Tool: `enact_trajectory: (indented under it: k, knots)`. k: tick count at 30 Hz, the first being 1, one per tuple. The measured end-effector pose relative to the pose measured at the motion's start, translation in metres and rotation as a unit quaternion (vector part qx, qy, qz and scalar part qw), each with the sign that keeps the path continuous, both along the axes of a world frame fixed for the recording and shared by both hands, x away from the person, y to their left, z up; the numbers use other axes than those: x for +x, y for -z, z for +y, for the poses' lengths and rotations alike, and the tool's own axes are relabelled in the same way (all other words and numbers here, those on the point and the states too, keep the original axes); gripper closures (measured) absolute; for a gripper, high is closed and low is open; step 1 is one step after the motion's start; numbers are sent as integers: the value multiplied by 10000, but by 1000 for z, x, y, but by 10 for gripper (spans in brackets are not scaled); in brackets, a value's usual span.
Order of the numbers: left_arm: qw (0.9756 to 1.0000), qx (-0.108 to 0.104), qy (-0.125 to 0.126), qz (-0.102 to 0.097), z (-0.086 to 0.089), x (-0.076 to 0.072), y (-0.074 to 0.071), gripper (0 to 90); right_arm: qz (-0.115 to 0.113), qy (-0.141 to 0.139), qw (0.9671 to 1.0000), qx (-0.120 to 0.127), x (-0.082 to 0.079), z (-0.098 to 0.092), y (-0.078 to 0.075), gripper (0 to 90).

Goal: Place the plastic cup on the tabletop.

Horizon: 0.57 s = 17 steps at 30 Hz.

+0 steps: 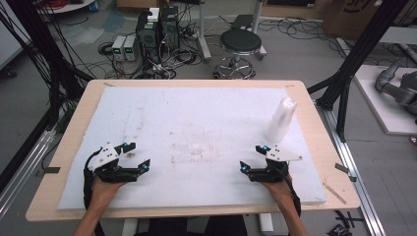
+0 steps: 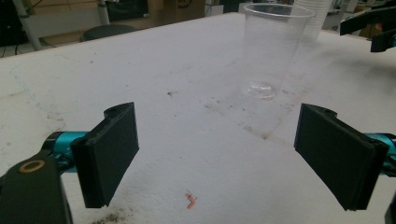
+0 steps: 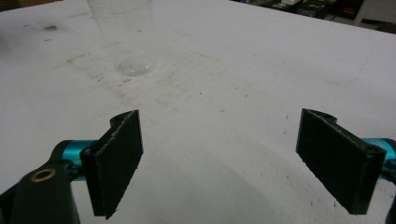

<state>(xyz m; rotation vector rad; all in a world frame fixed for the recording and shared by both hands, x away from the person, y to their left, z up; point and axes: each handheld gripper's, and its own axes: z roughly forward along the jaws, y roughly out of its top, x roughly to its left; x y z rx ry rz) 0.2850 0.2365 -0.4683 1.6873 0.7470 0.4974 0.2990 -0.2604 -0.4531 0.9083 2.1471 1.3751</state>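
From the high view, our left gripper point(image 1: 140, 155) and right gripper point(image 1: 252, 157) rest near the front edge of the white foam-covered table point(image 1: 162, 113), well apart from each other, both with jaws spread and nothing between them. A tall stack of white translucent plastic cups point(image 1: 281, 119) stands near the right edge, just beyond our right gripper.

In the left gripper view, the black pads point(image 2: 112, 151) stand wide apart over bare foam. A single clear plastic cup point(image 2: 271, 51) stands upright ahead, near the middle of the table, with the stack point(image 2: 314, 18) just behind it and our other gripper at the top right corner.

In the right gripper view, the released pads point(image 3: 116, 158) frame bare foam too, and the clear cup point(image 3: 126, 35) shows at the top left, its round base on the foam.

We judge the reach has not begun. To do it well, we should approach level, centre the thin wall between the pads, and close gently so it neither buckles nor tips.
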Motion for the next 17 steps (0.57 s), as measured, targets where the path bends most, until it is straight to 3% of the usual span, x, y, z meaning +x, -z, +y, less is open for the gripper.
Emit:
enact_trajectory:
  k: [12, 17]
  knots:
    - [10000, 47, -38, 57, -1, 1, 0, 140, 20, 34, 10000, 39, 0, 0, 0, 146]
    - [10000, 62, -74, 21, -1, 0, 0, 140, -74, 37, 9999, 68, -1, -1, 0, 146]
